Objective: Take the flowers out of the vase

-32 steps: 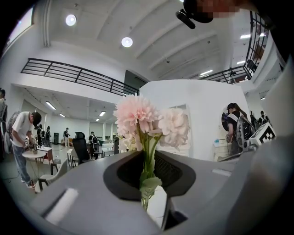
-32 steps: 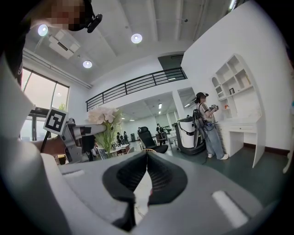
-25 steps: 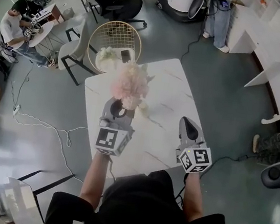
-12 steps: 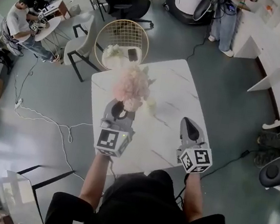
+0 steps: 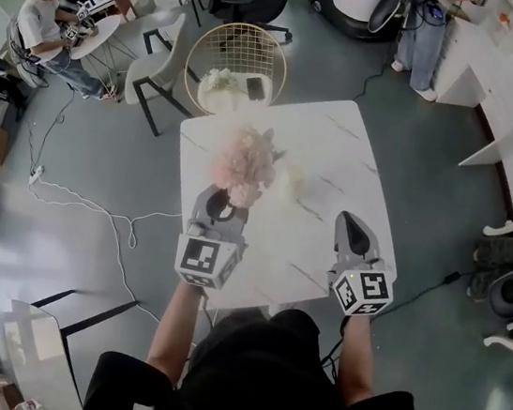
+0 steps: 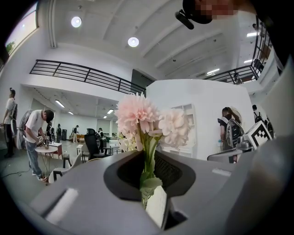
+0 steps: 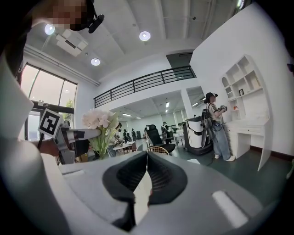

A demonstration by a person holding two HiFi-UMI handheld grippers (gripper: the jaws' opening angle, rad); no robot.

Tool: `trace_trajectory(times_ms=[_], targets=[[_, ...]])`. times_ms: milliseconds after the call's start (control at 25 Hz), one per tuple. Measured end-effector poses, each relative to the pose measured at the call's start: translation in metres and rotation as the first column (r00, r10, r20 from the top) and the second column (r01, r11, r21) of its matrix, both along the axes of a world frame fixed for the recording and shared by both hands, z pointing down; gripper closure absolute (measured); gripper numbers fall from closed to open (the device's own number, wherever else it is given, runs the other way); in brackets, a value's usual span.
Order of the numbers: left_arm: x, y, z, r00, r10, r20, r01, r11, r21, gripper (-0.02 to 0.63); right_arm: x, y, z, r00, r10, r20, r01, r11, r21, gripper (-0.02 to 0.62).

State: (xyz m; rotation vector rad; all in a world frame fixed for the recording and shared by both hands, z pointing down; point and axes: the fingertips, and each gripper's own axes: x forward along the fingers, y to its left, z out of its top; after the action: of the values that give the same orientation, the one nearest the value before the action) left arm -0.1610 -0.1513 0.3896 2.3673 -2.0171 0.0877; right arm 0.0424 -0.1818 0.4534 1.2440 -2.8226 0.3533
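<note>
Left tool (image 6: 148, 186) pinches the flowers (image 6: 149, 121) by their thin stems, right tool (image 7: 146, 172) closed and empty; the top-heavy bunch could swivel or slip over the counter (image 5: 338, 163).

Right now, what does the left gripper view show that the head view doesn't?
Only the left gripper view: the left tongs closed on the green stems, plus the ceiling lights. Only the head view: the white table and the wire chair beyond it. Both: the pink flowers and the right tongs.
</note>
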Motion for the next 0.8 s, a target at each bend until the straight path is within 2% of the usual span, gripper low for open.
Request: trace_trajectory(times_ms=[240,400,600,800], targets=[[-0.021,0.03,0.016,1.0,0.005,0.01,-0.005,1.0,-0.013,0.543,-0.022,0.026,0.0,1.0,-0.003,-0.022,0.003,1.0,0.017,0.589],[-0.032,0.052,0.029,1.0,0.014,-0.009,-0.014,0.999,-0.052,0.543,-0.035,0.046,-0.001,0.999,0.004,-0.036,-0.003,1.0,0.028,0.589],[-0.044,0.08,0.033,1.0,0.023,0.019,-0.022,0.999,-0.028,0.543,-0.048,0.077,-0.002,0.999,0.016,-0.048,-0.014,0.999,0.033,0.589],[-0.048,0.115,0.051,0.999,0.035,0.005,-0.035,0.999,-0.041,0.543,-0.055,0.113,0.007,0.998,0.021,-0.057,-0.019,0.999,0.037,0.589]])
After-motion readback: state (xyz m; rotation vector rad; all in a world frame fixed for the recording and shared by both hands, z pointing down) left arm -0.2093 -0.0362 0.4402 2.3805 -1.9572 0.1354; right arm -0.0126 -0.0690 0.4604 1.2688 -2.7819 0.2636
